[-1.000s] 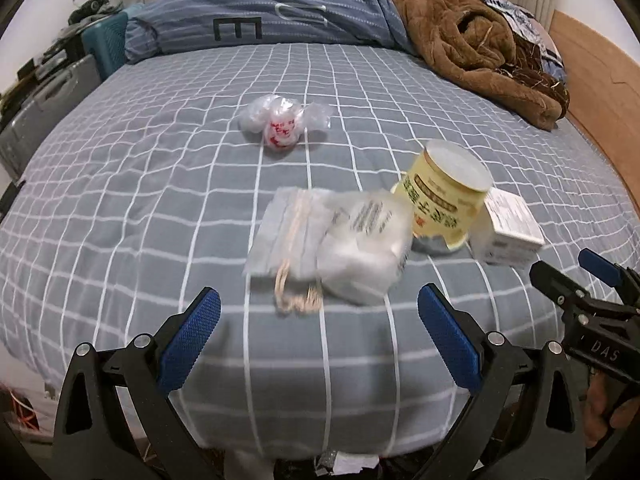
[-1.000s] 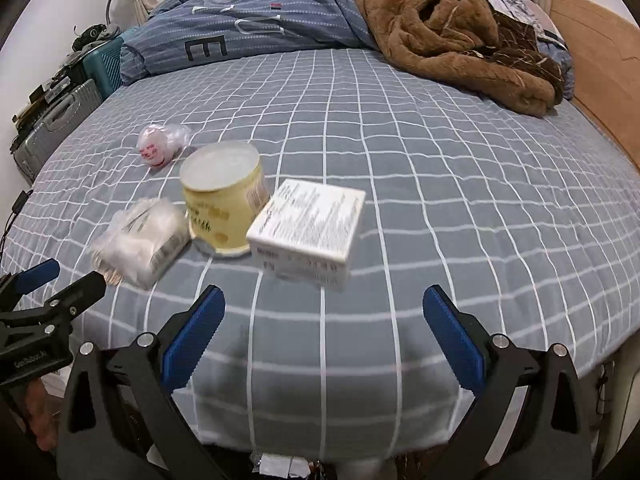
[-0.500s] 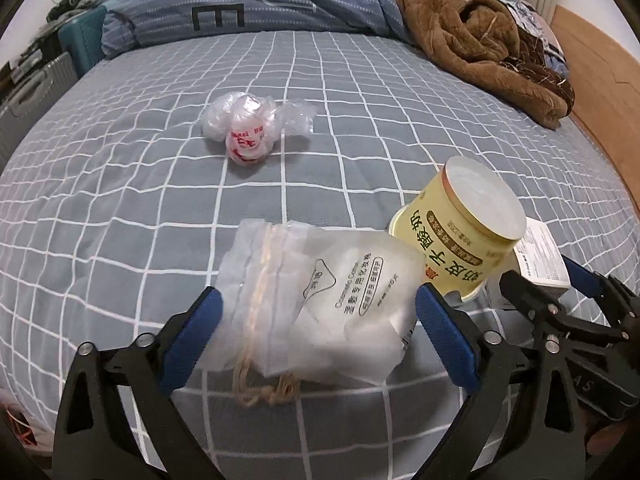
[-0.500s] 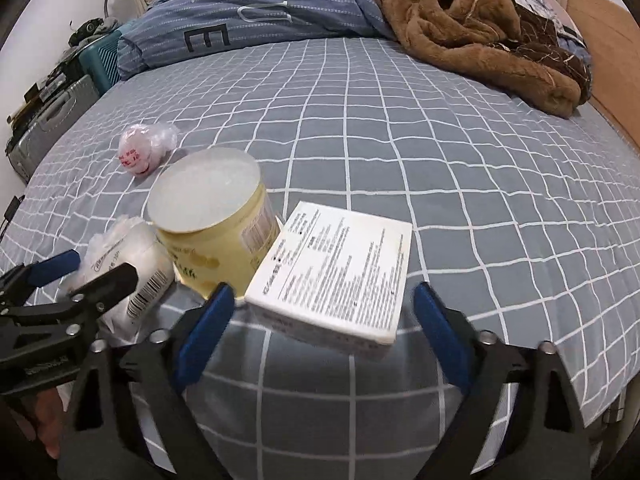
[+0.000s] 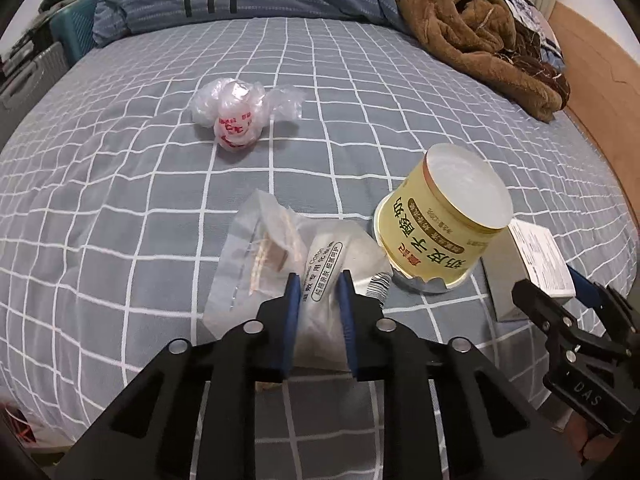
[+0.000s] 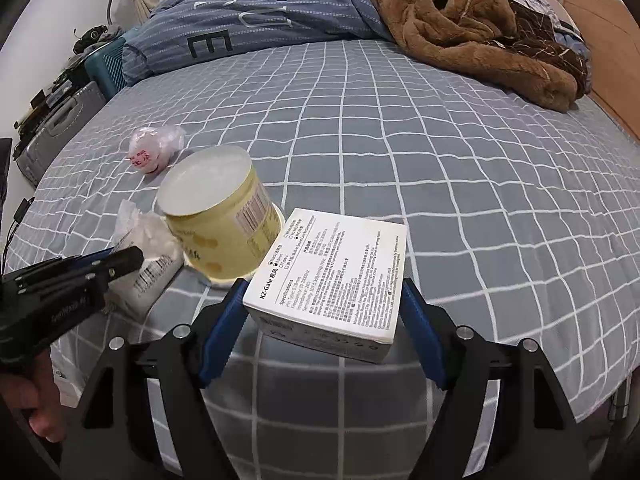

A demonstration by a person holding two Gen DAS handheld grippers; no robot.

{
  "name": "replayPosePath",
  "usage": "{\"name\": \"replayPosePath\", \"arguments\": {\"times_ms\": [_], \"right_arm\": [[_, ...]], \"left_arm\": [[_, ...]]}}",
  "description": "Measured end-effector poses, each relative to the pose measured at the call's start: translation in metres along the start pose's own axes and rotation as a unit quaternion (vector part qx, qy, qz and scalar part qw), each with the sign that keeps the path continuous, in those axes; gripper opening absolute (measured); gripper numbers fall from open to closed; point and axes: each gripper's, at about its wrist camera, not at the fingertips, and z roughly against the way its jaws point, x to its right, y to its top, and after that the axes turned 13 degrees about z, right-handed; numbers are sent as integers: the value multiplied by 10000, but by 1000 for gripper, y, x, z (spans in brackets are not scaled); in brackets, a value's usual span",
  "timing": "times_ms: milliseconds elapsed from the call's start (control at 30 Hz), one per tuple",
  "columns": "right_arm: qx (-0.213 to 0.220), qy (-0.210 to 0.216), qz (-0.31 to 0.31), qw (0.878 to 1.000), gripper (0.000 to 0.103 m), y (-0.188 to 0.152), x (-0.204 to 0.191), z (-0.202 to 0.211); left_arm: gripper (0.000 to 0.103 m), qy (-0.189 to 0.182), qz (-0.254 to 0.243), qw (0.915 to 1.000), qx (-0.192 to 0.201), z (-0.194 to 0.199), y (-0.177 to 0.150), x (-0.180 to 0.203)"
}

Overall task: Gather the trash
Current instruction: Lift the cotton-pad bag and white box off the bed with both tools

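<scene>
My left gripper (image 5: 318, 284) is shut on a clear plastic bag of cotton pads (image 5: 280, 264), pinching its near end on the bed. My right gripper (image 6: 322, 294) is closed on a white printed box (image 6: 332, 276), its blue pads against both sides. A yellow tub (image 5: 440, 220) stands tilted between bag and box; it also shows in the right wrist view (image 6: 222, 220). A crumpled clear wrapper with red print (image 5: 236, 114) lies farther back; it also shows in the right wrist view (image 6: 154, 150).
The bed has a grey checked sheet (image 6: 440, 140). A blue striped duvet (image 6: 256, 20) and a brown blanket (image 6: 480, 28) lie at the head. A suitcase (image 6: 56, 128) stands at the left, a wooden board (image 6: 600, 40) at the right.
Both grippers moved forward over the bed edge. The left one closed on the cotton pad bag; the right one closed on the white box.
</scene>
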Motion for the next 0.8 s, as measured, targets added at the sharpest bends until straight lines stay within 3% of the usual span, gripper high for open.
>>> {"name": "replayPosePath", "arguments": {"times_ms": [800], "right_arm": [[192, -51, -10, 9998, 71, -25, -2, 69]], "left_arm": [[14, 191, 30, 9995, 264, 68, -41, -9]]}}
